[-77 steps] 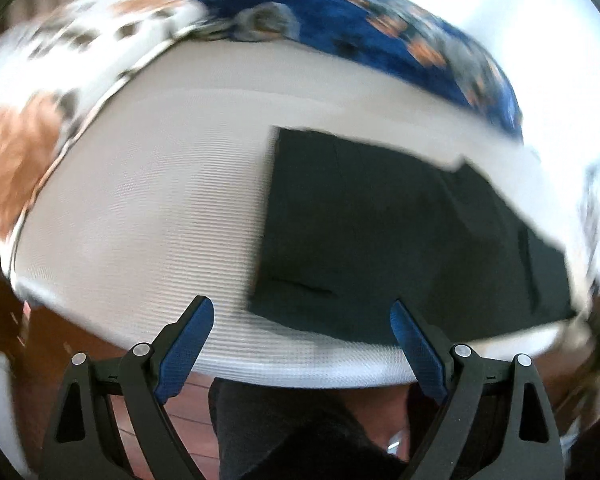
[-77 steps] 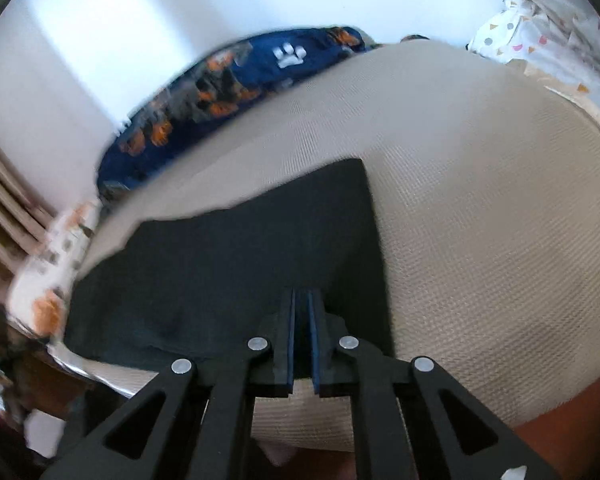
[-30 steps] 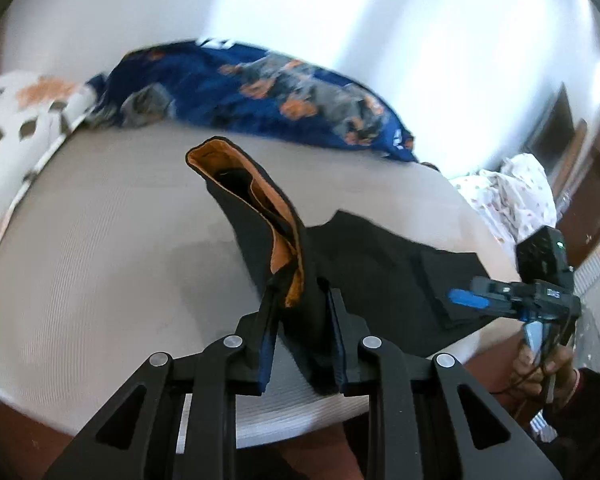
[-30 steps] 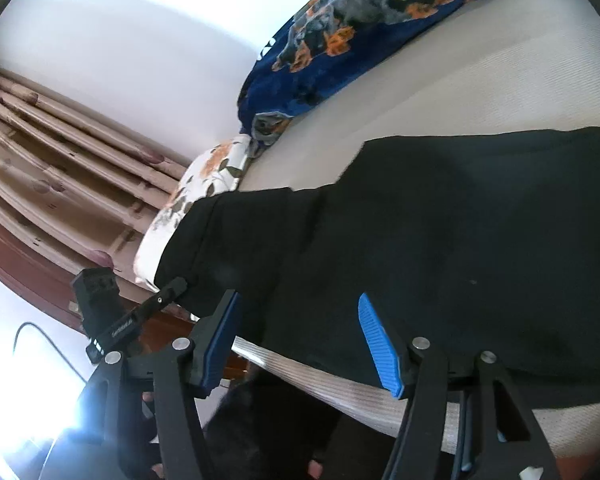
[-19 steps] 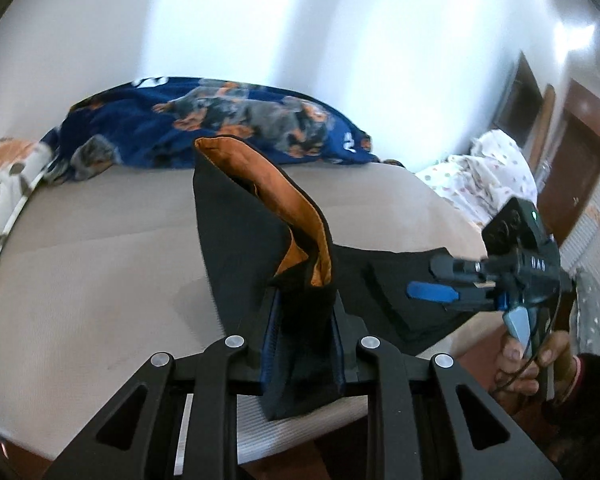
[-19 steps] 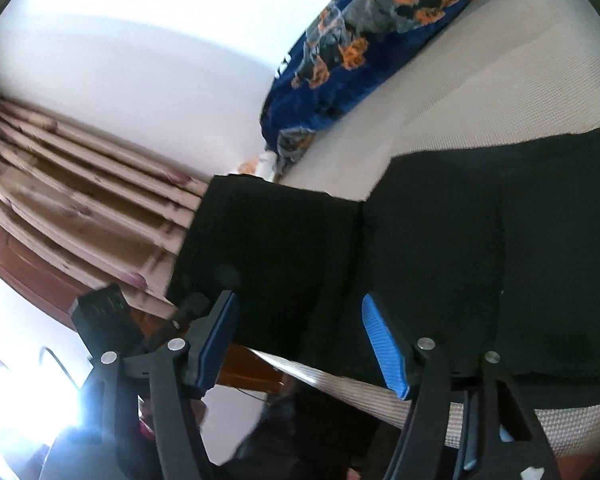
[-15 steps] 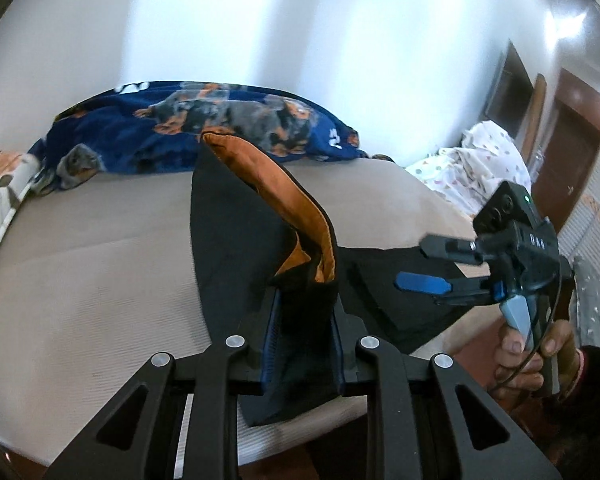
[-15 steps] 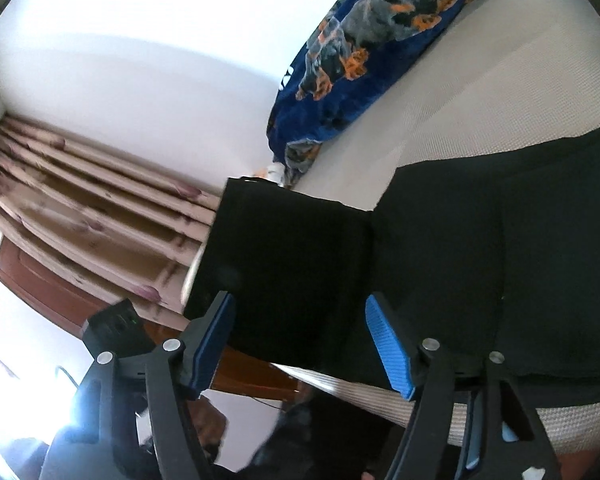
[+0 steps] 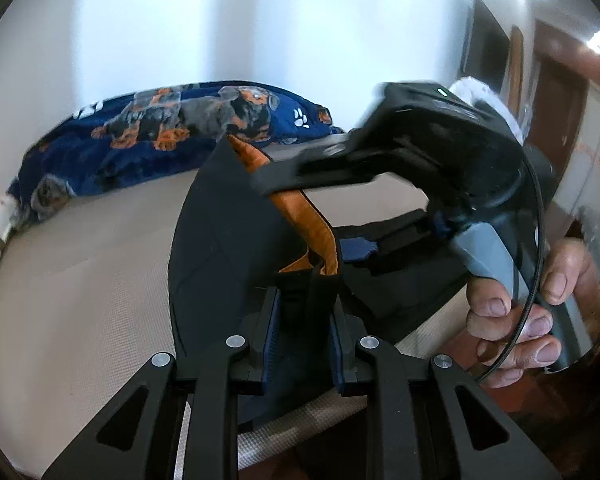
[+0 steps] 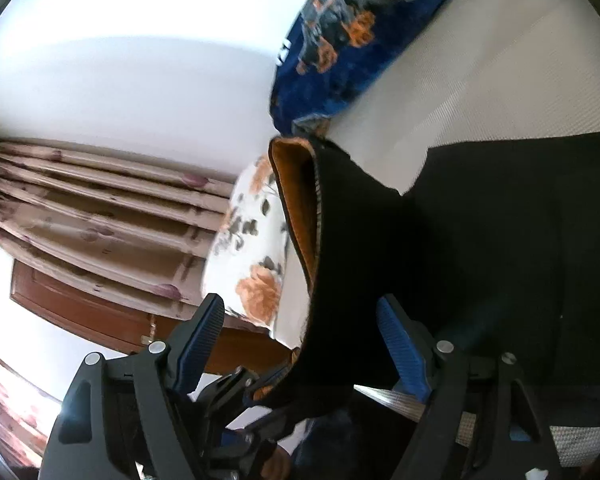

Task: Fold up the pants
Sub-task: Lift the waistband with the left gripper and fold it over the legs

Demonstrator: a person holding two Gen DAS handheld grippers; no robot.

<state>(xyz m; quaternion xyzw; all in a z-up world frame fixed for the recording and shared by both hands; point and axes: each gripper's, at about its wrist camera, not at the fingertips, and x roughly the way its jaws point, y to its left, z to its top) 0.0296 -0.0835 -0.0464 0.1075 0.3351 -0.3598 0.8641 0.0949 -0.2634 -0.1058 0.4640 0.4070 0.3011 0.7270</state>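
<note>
Between the left claw [image 9: 304, 336] pads: pants [image 9: 228, 264] clamped, far end hidden | right claw [image 10: 300, 336]: jaws just widened, gripping nothing, only its view showed curtains [image 10: 100, 208].

A home bedroom: bed [image 9: 80, 280], dog-print blanket [image 9: 160, 140], floral pillow [image 10: 256, 240], curtains [image 10: 100, 208].

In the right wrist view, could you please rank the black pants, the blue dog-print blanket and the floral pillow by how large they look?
1. black pants: they fill most of the right half, though nearness to the camera inflates them.
2. blue dog-print blanket.
3. floral pillow: smaller than the blanket, but partly hidden behind the pants, so this is unsure.
</note>
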